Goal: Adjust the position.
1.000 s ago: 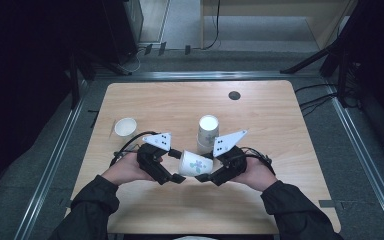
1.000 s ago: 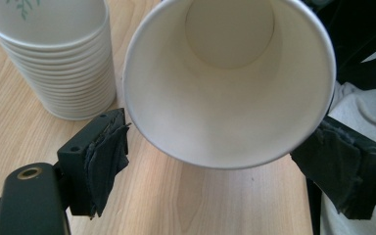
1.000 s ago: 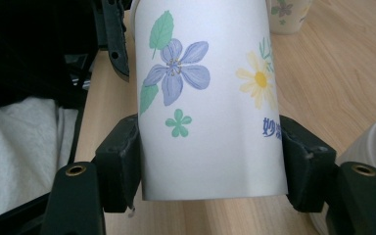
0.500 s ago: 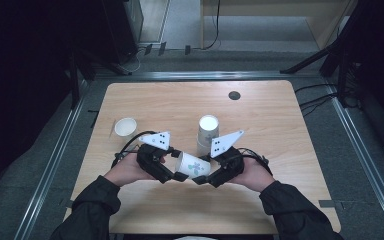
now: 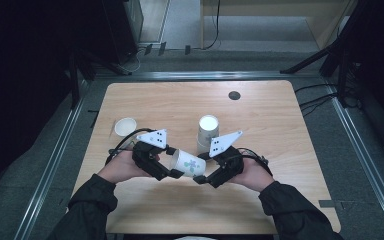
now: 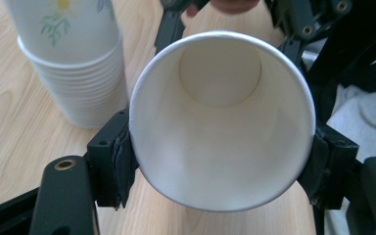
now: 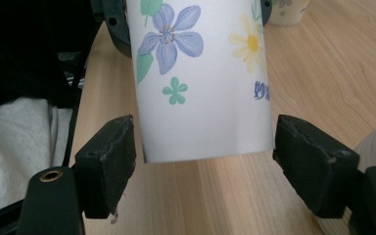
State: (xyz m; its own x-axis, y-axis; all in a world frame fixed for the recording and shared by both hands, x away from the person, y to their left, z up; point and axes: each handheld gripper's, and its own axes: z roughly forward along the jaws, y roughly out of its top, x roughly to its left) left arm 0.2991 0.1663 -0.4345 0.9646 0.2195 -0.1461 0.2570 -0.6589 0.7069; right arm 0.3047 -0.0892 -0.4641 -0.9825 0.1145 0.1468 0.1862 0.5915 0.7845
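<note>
Near the front edge of the light wooden table (image 5: 280, 200), the left gripper (image 6: 220, 161) has just been closing and squeezes the flowered white paper cup (image 5: 188, 163) at its rim. The right gripper (image 7: 205, 156) has just been opening, its pads off the cup. A harder squeeze could crush it.

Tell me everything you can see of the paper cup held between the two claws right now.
The paper cup is white, looks like thin paper, printed with blue, yellow and green flowers. It lies on its side above the table, empty, mouth toward the left claw, whose pads press its rim from both sides. The right claw has just been opening; its pads stand clear of the cup's base end.
</note>
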